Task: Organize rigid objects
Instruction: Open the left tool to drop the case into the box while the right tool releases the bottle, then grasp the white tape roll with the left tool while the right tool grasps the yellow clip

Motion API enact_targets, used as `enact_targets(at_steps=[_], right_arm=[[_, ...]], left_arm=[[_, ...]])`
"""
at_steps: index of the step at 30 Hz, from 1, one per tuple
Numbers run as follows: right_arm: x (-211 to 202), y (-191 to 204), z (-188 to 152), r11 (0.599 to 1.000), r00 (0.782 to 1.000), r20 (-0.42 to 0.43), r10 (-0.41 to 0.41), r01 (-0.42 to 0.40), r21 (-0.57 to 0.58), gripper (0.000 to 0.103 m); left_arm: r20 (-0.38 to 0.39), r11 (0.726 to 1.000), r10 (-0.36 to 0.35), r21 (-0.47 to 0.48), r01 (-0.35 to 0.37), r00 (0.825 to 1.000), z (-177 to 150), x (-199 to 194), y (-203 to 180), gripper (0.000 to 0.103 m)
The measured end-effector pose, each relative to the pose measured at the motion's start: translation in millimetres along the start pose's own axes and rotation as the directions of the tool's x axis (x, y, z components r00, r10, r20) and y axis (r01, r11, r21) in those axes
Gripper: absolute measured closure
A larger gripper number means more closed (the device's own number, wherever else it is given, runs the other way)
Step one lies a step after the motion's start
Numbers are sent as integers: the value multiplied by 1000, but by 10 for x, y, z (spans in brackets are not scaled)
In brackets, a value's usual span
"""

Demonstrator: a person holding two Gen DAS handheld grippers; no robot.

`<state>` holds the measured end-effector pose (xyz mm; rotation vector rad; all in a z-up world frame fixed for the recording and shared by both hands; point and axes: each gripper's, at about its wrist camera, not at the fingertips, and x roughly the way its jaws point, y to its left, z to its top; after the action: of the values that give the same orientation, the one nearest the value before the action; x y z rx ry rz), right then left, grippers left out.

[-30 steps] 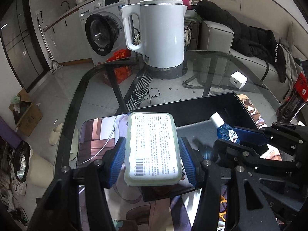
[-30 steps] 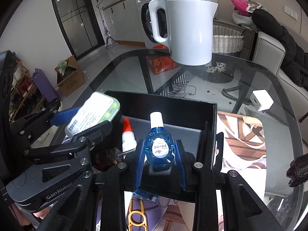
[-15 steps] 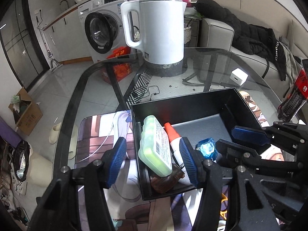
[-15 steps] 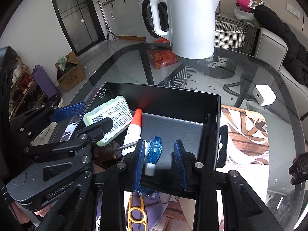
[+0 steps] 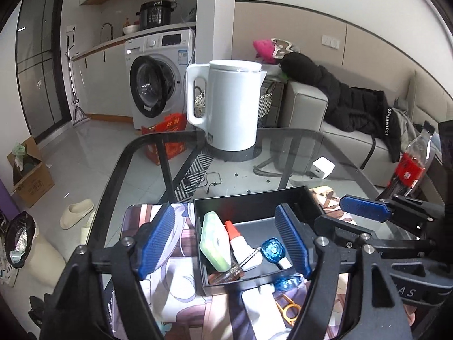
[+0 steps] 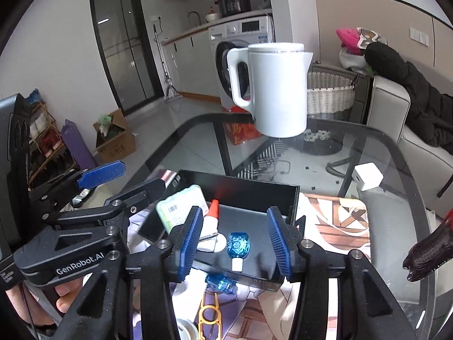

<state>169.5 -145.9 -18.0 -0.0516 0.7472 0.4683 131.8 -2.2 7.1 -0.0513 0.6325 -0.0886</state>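
Above the black tray [image 5: 297,198], both claws, left claw [image 5: 223,243] and right claw [image 6: 235,239], have just been opening and hang empty, their drop-off done; next calls for the blue bottle [image 6: 222,282] just outside the tray's near wall.

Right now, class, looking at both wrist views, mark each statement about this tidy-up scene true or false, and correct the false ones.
1. The blue bottle lies inside the black box. True.
2. The left gripper is clamped on the green case. False: its jaws have just been opening, and the case lies loose in the box.
3. The white kettle stands on the glass table. True.
4. The right gripper holds the blue bottle. False: its jaws stand open, clear of the bottle.
5. The tube with the red cap lies outside the box. False: it lies inside, beside the green case.
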Motion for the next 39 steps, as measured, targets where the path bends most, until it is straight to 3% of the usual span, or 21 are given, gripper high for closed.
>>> enact_targets(at_steps=[4, 13, 17, 21, 29, 37, 39], right_arm=[[-151, 12, -40, 1000, 1000, -16, 19, -20, -15, 52], [-179, 70, -259, 996, 988, -145, 47, -57, -64, 52], [-58, 77, -386, 994, 976, -214, 40, -61, -91, 52], [132, 44, -544, 993, 954, -297, 52, -80, -82, 52], [325, -53, -676, 996, 936, -352, 32, -58, -65, 52], [427, -94, -777, 996, 920, -392, 25, -55, -66, 52], [463, -60, -797, 996, 916, -401, 28, -61, -71, 52]], left_arm=[[-11, 1000, -5, 24, 6, 1000, -19, -139, -63, 24], [-165, 997, -43, 60, 53, 985, -263, -148, -172, 24], [-252, 993, -75, 68, 95, 965, -417, -95, -234, 24], [-372, 987, -116, 58, 149, 921, -644, 21, -336, 24], [-458, 975, -140, 93, 204, 878, -946, 83, -598, 24], [-490, 957, -97, 194, 217, 867, -1116, 102, -858, 24], [-503, 951, -86, 216, 222, 860, -1166, 132, -905, 36]])
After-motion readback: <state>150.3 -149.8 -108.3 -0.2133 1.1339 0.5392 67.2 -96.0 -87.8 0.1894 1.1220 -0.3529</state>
